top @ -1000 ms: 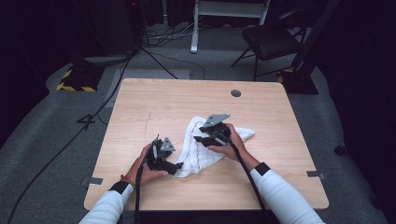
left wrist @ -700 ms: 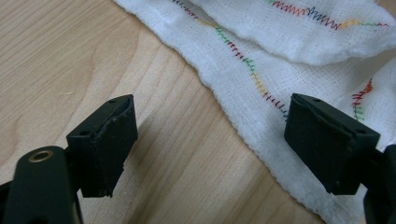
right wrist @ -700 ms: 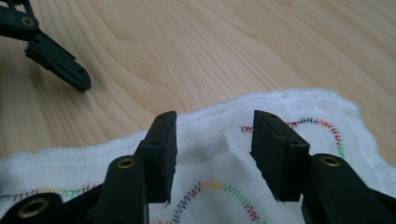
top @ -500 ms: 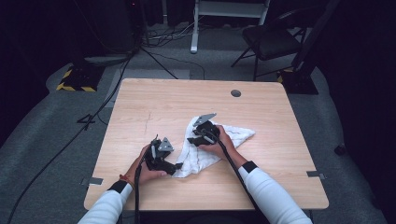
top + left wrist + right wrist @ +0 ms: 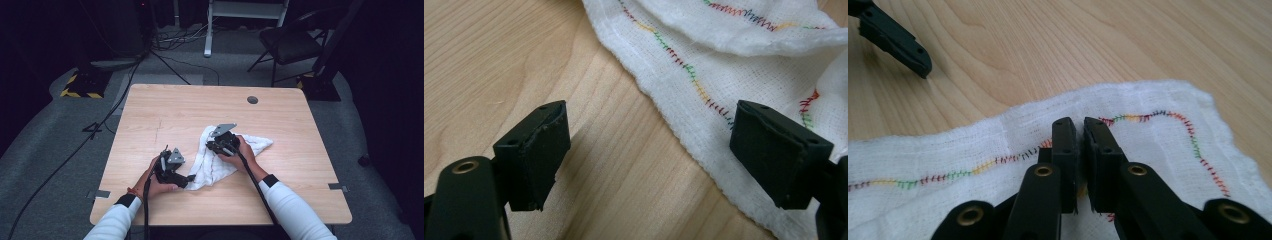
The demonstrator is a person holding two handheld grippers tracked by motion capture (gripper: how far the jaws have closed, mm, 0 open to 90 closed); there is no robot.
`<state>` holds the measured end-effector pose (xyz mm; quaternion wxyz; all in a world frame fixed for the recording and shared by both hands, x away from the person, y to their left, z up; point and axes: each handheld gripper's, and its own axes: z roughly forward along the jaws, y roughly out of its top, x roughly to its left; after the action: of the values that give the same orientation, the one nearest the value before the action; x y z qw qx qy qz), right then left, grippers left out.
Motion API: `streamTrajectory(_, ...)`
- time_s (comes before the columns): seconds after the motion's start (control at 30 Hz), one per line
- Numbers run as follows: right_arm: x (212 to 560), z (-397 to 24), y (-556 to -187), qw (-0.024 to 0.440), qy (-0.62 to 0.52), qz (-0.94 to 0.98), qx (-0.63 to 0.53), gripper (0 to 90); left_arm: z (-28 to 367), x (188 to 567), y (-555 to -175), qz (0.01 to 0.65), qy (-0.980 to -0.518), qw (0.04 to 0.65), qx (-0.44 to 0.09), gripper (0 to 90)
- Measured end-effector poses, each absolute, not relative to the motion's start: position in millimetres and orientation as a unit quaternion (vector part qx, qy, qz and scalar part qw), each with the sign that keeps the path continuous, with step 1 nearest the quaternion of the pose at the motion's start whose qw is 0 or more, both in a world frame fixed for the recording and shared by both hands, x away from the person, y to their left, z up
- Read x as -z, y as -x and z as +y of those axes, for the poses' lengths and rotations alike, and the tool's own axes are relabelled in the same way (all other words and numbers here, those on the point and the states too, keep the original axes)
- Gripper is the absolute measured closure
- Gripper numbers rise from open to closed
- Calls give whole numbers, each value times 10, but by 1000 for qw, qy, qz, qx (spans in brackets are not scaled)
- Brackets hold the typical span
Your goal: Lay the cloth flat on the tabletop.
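- Table [image 5: 165, 107]: wood top, carries one cloth and both hands. Everything sits in the near half.
- Cloth [image 5: 212, 160]: white, rumpled, edged with multicolour stitching [image 5: 948, 176]. In the high view its long axis runs diagonally, from near the left gripper up and away to a corner out past the right gripper.
- Right gripper [image 5: 222, 144]: on top of the cloth, around its middle. Jaws have just been closing and now stand nearly together. In the right gripper view [image 5: 1079, 150] they meet right on the stitched hem with cloth in the narrow gap, so I read it as pinching the hem. How deep the bite goes is hidden by the jaws.
- Left gripper [image 5: 186, 179]: at the cloth's near-left end, low over the table. Jaws wide apart, holding nothing. In the left gripper view [image 5: 649, 145] the cloth edge crosses the gap slantwise: one pad over bare wood, the other over cloth.
- Key relation: cloth edge lies between the left jaws already, but skewed to the closing line. It's toward the cloth-side pad, not centred.
- Judgement: left is the nearer hand for that near end. Next move likely a small shift toward the cloth and down, then close on the hem.
- Risk: closing where it stands may catch only the outermost hem, or scrape the table.
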<state>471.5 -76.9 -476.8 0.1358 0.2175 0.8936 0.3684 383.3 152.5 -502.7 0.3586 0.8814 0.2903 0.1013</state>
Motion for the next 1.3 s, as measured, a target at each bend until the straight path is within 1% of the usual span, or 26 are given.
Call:
streamTrajectory(0.13, 4663, -902, -4635, 138, -215, 888, -383, 856, 1525, 5028, -3830, 291, -881, 359, -101, 166)
streamTrajectory(0.43, 4540, -1170, -4480, 139, -202, 883, -401, 858, 1524, 5029, -3826, 294, -880, 359, -102, 165)
streamTrajectory(0.63, 4456, -1365, -4337, 150, -197, 876, -415, 861, 1525, 5030, -3826, 294, -880, 359, -102, 165)
streamTrajectory(0.93, 4428, -1535, -4211, 151, -187, 878, -415, 862, 1524, 5030, -3823, 295, -879, 359, -103, 165)
streamTrajectory(1.03, 4403, -1653, -4139, 148, -187, 877, -417, 863, 1524, 5029, -3819, 297, -879, 358, -104, 165)
streamTrajectory(1.07, 4387, -1750, -4076, 144, -185, 879, -416, 863, 1523, 5029, -3818, 297, -879, 358, -105, 165)
streamTrajectory(1.3, 4381, -2004, -3907, 139, -187, 880, -415, 864, 1515, 5020, -3815, 299, -880, 353, -107, 167)
